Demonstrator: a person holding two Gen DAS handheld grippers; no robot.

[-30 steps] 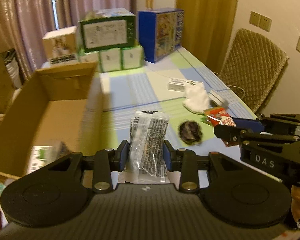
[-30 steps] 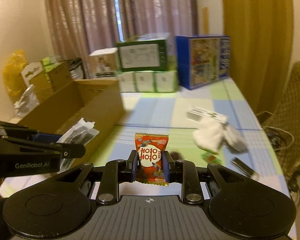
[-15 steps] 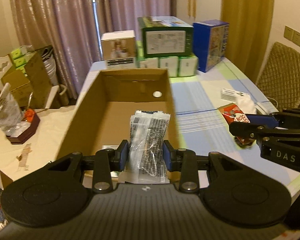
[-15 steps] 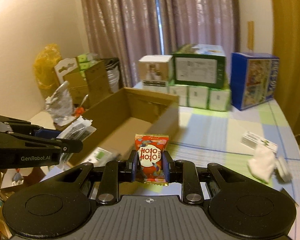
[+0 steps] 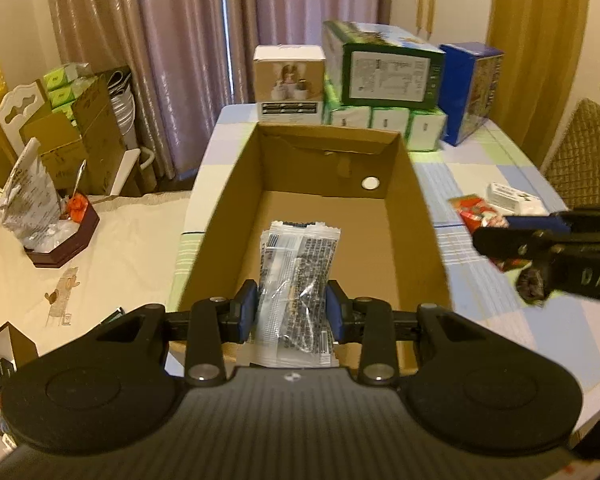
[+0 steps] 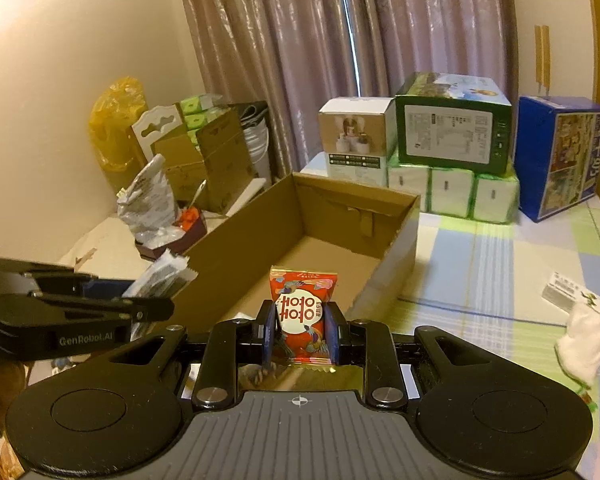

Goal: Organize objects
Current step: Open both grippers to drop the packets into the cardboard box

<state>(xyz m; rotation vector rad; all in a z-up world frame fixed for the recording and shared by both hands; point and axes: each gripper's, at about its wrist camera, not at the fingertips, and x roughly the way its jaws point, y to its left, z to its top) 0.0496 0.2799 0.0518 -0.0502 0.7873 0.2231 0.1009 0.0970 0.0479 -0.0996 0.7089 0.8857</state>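
My left gripper (image 5: 292,312) is shut on a clear plastic packet with black print (image 5: 298,284), held above the near end of an open cardboard box (image 5: 420,216). My right gripper (image 6: 299,330) is shut on a red snack packet (image 6: 302,308), hovering over the box's (image 6: 396,256) near right corner. In the left wrist view the right gripper (image 5: 500,240) comes in from the right with the red packet (image 5: 474,210) in it. The left gripper (image 6: 156,304) and its clear packet (image 6: 160,280) show at the left of the right wrist view. Little of the box floor shows.
Stacked cartons stand behind the box: a white one (image 5: 290,80), a green one (image 5: 388,72), a blue one (image 5: 470,88). On the checked tablecloth (image 6: 500,264) lie a white cloth (image 6: 582,340) and a small labelled box (image 6: 564,292). A wicker chair (image 5: 588,156) stands right; clutter lies left.
Both grippers have swung left from the open tablecloth to over the cardboard box, each still holding its packet. The box now fills the middle of both views.
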